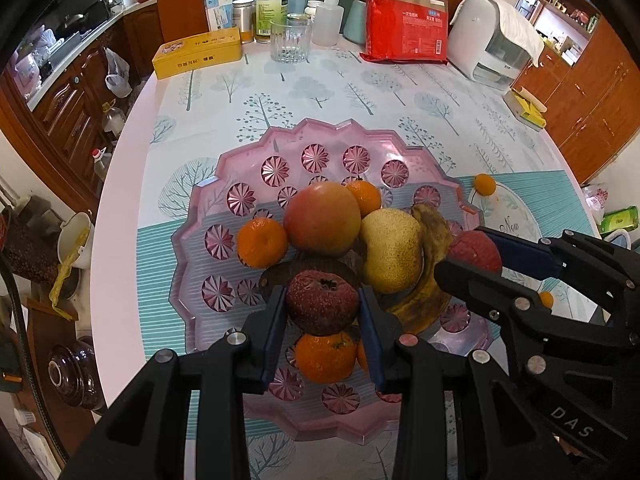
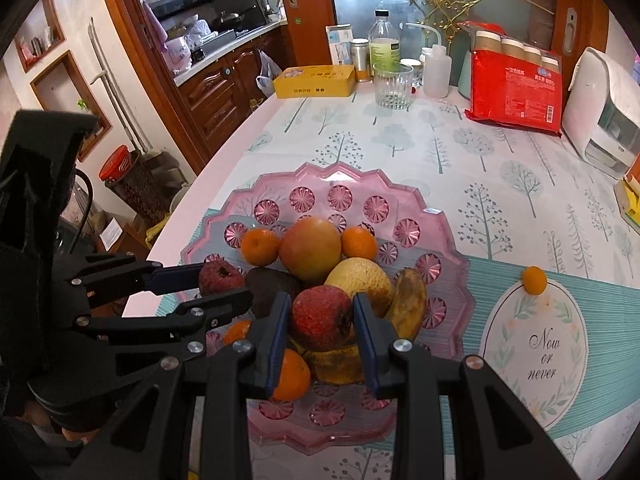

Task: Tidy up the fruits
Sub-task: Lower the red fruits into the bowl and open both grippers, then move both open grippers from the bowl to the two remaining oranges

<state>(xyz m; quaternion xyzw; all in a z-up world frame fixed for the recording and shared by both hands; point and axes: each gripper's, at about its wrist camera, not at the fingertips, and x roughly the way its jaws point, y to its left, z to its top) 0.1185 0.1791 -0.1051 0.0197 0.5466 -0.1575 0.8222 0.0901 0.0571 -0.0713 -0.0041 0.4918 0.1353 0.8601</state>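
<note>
Two grippers are down over the pink plate [image 1: 192,216] at once, and each is grasping a small dark-red fruit. In the left wrist view, low centre of the frame, the left gripper [image 1: 323,316] has its jaws clenched on the first red fruit [image 1: 322,306], blue pads pressed to both its sides, right above a mandarin [image 1: 325,357] lying on the plate. At the right edge of that same frame the right gripper [image 1: 470,258] comes in sideways with the second red fruit [image 1: 472,254] pinched at its tip. Switch to the right wrist view: the second red fruit sits lower centre, jaws closed tight on it, over the heap of a big apple [image 2: 310,248], a yellow pear [image 2: 362,280], a browned banana [image 2: 410,304] and more mandarins. One small orange fruit [image 2: 534,279] sits alone on the surface [image 2: 460,152], right of the plate, on the teal mat's edge. Upper frame: a drinking glass [image 2: 392,86] and a yellow tin [image 2: 314,80] at the back.
</note>
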